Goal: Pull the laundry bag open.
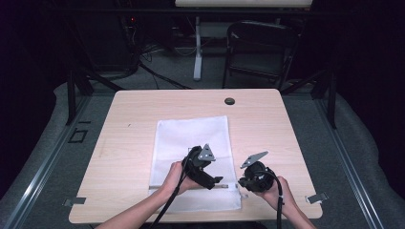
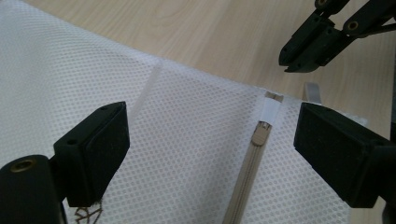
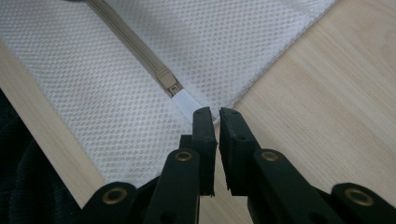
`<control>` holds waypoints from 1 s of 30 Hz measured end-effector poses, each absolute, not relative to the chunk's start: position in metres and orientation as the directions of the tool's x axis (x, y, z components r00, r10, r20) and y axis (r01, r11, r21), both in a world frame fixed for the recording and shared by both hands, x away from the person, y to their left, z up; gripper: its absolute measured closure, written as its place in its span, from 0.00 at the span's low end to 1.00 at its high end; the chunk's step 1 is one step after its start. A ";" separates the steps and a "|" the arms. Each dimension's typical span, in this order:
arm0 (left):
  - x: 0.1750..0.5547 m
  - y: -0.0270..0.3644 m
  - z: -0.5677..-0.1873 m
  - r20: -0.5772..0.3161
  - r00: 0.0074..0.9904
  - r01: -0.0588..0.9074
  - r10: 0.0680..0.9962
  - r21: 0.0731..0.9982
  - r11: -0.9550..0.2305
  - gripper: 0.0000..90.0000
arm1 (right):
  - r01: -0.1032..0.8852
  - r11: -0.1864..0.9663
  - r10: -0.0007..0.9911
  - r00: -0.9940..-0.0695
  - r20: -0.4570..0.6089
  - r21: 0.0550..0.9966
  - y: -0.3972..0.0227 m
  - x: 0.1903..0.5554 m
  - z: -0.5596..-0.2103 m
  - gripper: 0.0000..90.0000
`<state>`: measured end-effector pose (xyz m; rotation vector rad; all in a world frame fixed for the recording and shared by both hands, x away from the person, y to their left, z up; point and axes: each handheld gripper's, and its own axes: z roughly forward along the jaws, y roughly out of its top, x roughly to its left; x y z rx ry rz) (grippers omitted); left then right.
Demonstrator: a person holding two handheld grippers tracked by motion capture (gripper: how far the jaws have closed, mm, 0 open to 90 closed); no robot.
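Note:
A white mesh bag [image 1: 191, 138] lies flat on the wooden table [image 1: 129, 143], with a beige zipper [image 2: 243, 186] running along its near edge. My left gripper [image 1: 217, 182] hangs open just above the bag [image 2: 187, 130], and the zipper slider [image 2: 259, 133] lies between its wide-apart pads without touching them. My right gripper [image 1: 240, 183] is shut, its tips [image 3: 217, 114] at the bag's right edge beside the white tab [image 3: 187, 102] that ends the zipper. Seen from the left gripper view, the right gripper [image 2: 292, 63] is over bare wood, apart from the cloth.
A black round grommet [image 1: 229, 101] sits in the table's far middle. Metal clips [image 1: 317, 197] mark the front corners. A dark folding chair [image 1: 260, 47] and a desk leg [image 1: 197, 47] stand beyond the far edge. Bare wood lies left and right of the bag.

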<state>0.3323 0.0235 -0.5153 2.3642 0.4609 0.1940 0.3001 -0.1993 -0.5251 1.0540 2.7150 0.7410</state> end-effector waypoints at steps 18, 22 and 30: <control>0.325 0.003 -0.547 -0.035 0.971 0.207 0.239 0.626 -0.752 0.39 | 0.567 0.655 0.625 -0.778 0.063 0.500 -0.183 0.310 -0.540 1.00; 0.325 -0.005 -0.556 -0.036 0.974 0.201 0.225 0.598 -0.776 0.55 | 0.565 0.674 0.609 -0.790 0.076 0.476 -0.179 0.312 -0.547 1.00; 0.327 -0.005 -0.566 -0.048 0.974 0.204 0.221 0.600 -0.773 0.78 | 0.590 0.668 0.618 -0.779 0.104 0.453 -0.181 0.314 -0.556 1.00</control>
